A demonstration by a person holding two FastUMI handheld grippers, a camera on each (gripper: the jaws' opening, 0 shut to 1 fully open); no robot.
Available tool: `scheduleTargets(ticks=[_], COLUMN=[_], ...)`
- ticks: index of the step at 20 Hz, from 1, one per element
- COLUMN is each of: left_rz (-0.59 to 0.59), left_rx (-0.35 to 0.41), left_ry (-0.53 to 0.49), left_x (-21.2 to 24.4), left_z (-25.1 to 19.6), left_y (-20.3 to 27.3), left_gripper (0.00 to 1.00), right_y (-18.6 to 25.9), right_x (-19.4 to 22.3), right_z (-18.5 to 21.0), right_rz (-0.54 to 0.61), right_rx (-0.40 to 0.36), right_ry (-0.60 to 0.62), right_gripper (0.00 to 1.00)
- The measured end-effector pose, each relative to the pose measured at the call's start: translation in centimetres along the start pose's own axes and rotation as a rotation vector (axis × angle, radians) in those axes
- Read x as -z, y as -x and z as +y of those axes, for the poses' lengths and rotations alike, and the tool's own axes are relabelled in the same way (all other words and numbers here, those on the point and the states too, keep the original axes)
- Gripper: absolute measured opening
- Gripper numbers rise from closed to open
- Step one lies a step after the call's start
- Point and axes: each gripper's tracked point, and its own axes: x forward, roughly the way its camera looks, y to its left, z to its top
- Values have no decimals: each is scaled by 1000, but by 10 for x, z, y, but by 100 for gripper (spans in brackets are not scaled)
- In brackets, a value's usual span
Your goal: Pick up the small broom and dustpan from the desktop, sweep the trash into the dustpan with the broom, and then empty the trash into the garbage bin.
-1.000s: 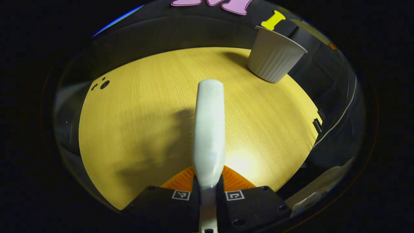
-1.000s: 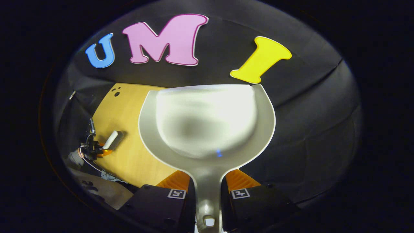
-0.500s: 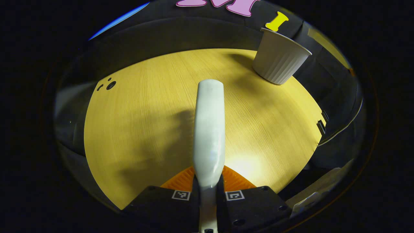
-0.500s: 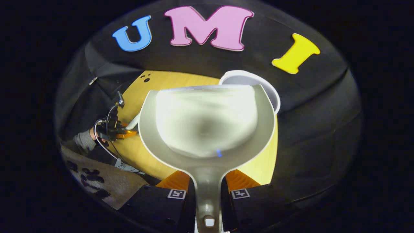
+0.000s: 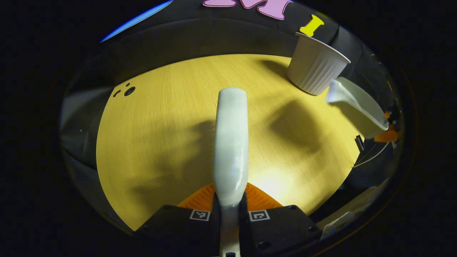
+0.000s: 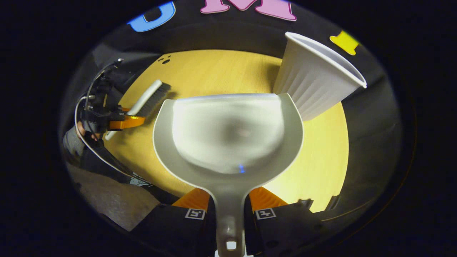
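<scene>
Right tool (image 6: 228, 205) clamped on dustpan (image 6: 228, 135) handle, pan held above the worktop (image 6: 321, 153) just beside the white ribbed bin (image 6: 314, 78); pan interior looks empty. Left tool (image 5: 230, 203) clamped on broom (image 5: 231, 142), over worktop.

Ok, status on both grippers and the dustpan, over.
Left gripper shut on broom. Right gripper shut on dustpan, pan looks empty, beside garbage bin. Nothing in the way.
</scene>
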Motion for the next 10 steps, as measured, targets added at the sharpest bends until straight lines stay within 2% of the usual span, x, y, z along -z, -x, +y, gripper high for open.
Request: scheduleTargets(ticks=[1, 4, 5, 6, 9, 10], left_rz=[2, 6, 7, 7, 9, 12], left_rx=[-3, -22, -27, -32, -49, -53], left_ry=[1, -11, -12, -11, 1, 6], left_x=[0, 0, 0, 2, 1, 3], left_z=[1, 4, 5, 6, 6, 6], left_y=[-1, -4, -5, -5, -9, -9], left_gripper=[25, 25, 25, 25, 25, 25], right_y=[-13, -42, -50, -55, -66, -69], right_x=[3, 6, 5, 5, 7, 6], right_z=[2, 5, 5, 3, 5, 7], right_rz=[3, -5, -8, -12, -8, -8], right_rx=[2, 8, 17, 28, 41, 46], right_ry=[-8, -10, -3, 5, -3, -9], right_gripper=[36, 36, 39, 36, 36, 32])
